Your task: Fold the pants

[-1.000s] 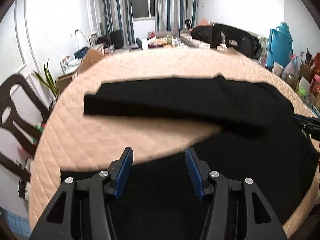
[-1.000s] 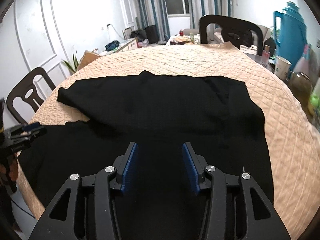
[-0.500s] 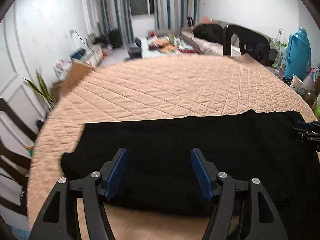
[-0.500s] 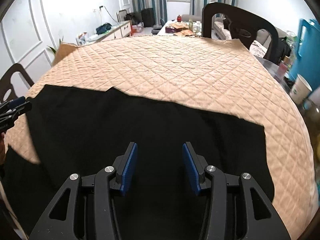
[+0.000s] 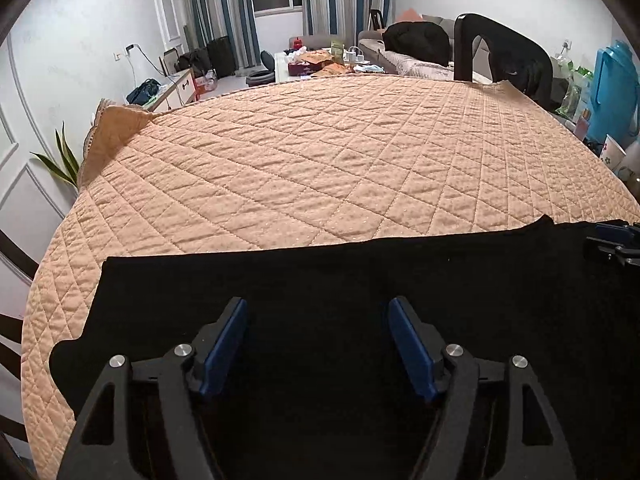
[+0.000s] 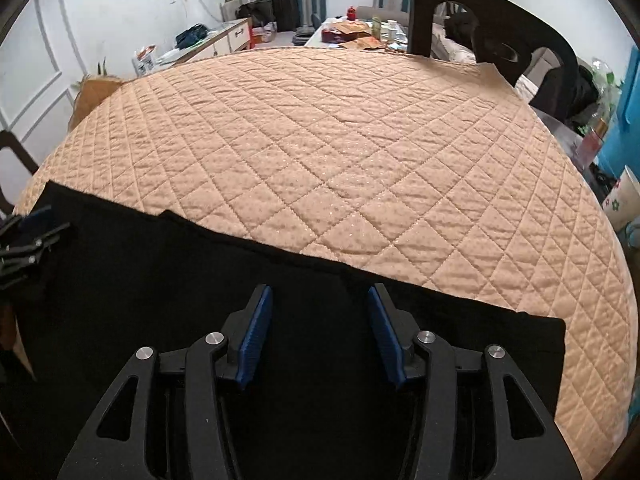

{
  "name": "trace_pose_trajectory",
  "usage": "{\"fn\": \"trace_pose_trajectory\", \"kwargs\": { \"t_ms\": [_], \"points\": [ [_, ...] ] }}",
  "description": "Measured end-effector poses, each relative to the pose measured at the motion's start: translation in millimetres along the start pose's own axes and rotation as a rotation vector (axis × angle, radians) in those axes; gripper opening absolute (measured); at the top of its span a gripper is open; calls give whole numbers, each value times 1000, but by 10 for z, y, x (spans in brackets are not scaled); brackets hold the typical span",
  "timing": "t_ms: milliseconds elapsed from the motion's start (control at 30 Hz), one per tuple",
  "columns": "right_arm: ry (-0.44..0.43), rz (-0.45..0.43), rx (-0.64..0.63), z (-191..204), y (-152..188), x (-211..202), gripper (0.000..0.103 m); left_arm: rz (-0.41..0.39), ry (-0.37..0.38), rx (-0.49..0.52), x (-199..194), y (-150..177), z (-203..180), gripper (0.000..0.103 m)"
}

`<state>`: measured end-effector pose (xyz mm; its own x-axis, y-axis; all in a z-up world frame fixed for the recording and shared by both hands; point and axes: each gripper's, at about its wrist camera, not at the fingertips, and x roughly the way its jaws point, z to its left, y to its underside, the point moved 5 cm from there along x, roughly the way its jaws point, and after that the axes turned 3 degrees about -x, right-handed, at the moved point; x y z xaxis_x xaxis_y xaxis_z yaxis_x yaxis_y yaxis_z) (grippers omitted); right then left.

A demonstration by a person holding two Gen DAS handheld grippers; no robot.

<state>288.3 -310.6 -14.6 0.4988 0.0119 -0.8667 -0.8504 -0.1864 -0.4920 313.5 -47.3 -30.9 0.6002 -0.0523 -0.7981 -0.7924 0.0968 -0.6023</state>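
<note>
Both hand-held grippers hang over black pants spread on a quilted surface, jaws opening and holding nothing.

Largest is the surface [image 5: 320, 168], round under a peach diamond-stitched cover, its far half bare. The black pants [image 5: 340, 280] lie flat in a wide band along its near edge. Above them the left hand-held gripper [image 5: 318, 344] has blue pads spread wide, only cloth below the gap. The right hand-held gripper [image 6: 320, 328] is likewise parted over the pants' far edge. A dark chair [image 6: 492, 40] stands behind the surface.
</note>
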Motion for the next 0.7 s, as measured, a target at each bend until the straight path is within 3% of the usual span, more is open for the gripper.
{"fn": "trace_pose_trajectory", "kwargs": {
  "t_ms": [67,133,167,200,333,433,567,700],
  "points": [
    [-17,-9,-6,33,7,-13,37,-2,18,16,-27,6,-61,57],
    [-19,-9,-6,56,-3,-23,16,-5,46,48,-76,29,-158,26],
    [-20,-6,0,57,-8,-22,13,-9,41,66,-97,42,-209,19],
    [-16,-7,-1,81,-13,-29,12,-9,38,77,-110,53,-252,6],
    [-22,-31,16,111,23,-150,9,-6,20,52,-213,96,-236,4],
    [-51,-98,13,170,94,-454,9,-58,22,63,-499,147,-198,4],
    [-92,-215,10,236,335,-1029,8,-159,70,48,-1101,307,-142,3],
    [-118,-327,24,246,783,-1608,8,-259,116,52,-1752,709,-115,3]
  ]
}}
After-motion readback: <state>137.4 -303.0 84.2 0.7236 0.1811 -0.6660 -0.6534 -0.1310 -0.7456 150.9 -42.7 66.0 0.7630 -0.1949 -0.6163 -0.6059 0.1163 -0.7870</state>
